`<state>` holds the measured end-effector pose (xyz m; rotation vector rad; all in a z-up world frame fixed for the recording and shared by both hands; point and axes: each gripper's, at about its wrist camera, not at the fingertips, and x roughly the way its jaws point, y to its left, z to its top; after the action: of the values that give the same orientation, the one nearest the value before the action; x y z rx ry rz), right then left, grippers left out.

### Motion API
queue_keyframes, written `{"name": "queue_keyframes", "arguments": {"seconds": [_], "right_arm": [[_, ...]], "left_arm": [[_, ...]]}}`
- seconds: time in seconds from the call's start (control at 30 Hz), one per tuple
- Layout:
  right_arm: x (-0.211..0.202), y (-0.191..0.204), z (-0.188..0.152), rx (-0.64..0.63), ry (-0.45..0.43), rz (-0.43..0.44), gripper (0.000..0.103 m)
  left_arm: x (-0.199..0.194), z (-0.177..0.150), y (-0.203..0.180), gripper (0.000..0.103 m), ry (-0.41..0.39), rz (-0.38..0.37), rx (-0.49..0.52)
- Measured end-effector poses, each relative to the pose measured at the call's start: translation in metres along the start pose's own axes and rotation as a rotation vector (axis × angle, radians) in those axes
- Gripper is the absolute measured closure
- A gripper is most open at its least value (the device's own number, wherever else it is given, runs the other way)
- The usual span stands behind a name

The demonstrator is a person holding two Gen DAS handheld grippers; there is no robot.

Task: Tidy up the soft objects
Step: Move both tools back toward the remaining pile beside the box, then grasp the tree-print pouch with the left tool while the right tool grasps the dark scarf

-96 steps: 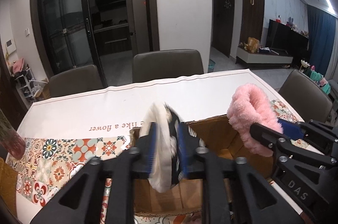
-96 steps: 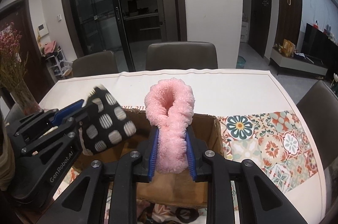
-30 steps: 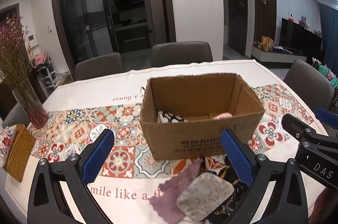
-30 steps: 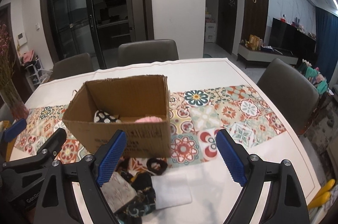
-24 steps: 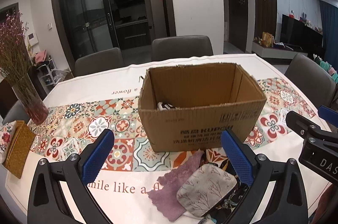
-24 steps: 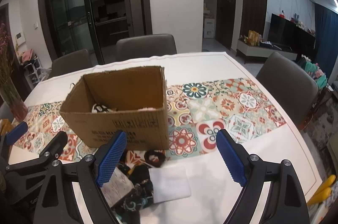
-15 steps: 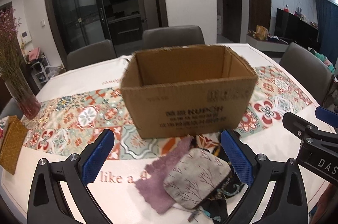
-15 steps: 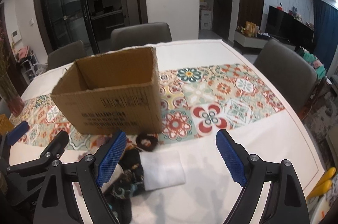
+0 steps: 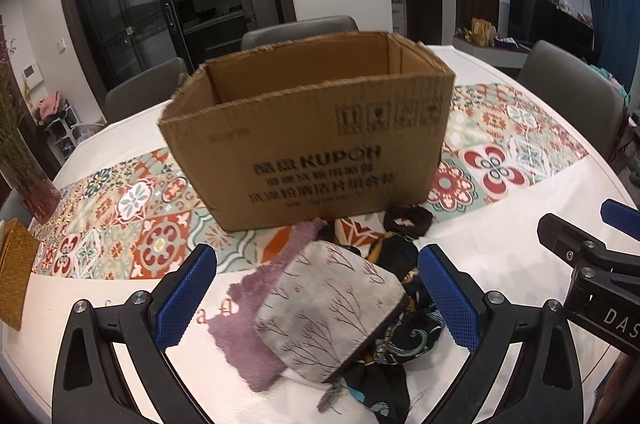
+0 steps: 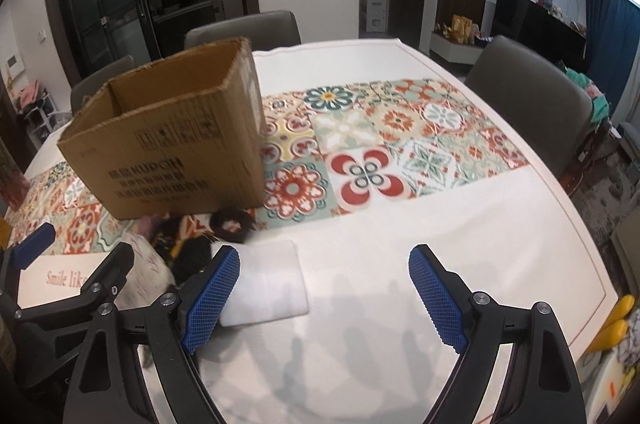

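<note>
So both claws are spread wide and carrying nothing right now. The left gripper (image 9: 318, 300) sits low over the pile of soft stuff, with the grey tree-print pouch (image 9: 332, 308) right between its blue pads (image 9: 185, 298). The right gripper (image 10: 324, 298) is off to the side, with the white cloth (image 10: 266, 282) just beside its left pad and mostly bare tablecloth (image 10: 460, 236) in front of it.

The leftover soft things are heaped on the table just in front of the cardboard box (image 9: 312, 148): the pouch lies on top of a purple fuzzy cloth (image 9: 256, 316), there's a dark patterned fabric (image 9: 400, 336) tangled under and beside it, and a dark scrunchie (image 9: 408, 218) sits close to the box's front wall.

What could go wrong, in my view:

- The pouch overlaps the purple cloth, so a pinch from this angle could easily snag both, or catch just a corner of the pouch that slips out halfway to the box.
- The dark fabric looks tangled with the pouch's zip end, so lifting one might drag the other across the table.
- The white cloth is flat and thin against a white tablecloth. The right claw could just skate over it or bunch up the tablecloth instead.
- The two grippers are near each other, so reaching at once risks a bump.
- The box looks light, so knocking its wall on the way in could shove it.
</note>
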<state>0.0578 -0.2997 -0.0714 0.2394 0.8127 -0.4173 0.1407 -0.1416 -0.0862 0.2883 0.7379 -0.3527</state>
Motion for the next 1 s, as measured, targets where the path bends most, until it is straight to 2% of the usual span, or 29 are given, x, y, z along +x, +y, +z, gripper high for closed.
{"name": "queue_keyframes", "arguments": {"seconds": [0.3,0.37,0.6,0.8,0.97,1.0], "right_arm": [[0.02,-0.014,-0.009,0.038,0.048,0.008,0.016],[0.023,-0.013,-0.01,0.037,0.051,0.012,0.016],[0.032,-0.009,-0.016,0.032,0.072,0.026,0.016],[0.036,-0.009,-0.018,0.036,0.086,0.025,0.015],[0.032,-0.005,-0.017,0.024,0.079,0.026,0.015],[0.031,-0.004,-0.017,0.022,0.077,0.027,0.015]], "left_arm": [[0.021,-0.013,-0.017,0.002,0.053,-0.01,0.018],[0.025,-0.015,-0.017,0.006,0.057,-0.024,0.016],[0.039,-0.024,-0.018,0.011,0.096,-0.033,0.014],[0.049,-0.03,-0.018,0.022,0.128,-0.03,0.016],[0.052,-0.033,-0.014,0.044,0.152,-0.075,-0.007],[0.052,-0.033,-0.013,0.045,0.159,-0.089,-0.013]]}}
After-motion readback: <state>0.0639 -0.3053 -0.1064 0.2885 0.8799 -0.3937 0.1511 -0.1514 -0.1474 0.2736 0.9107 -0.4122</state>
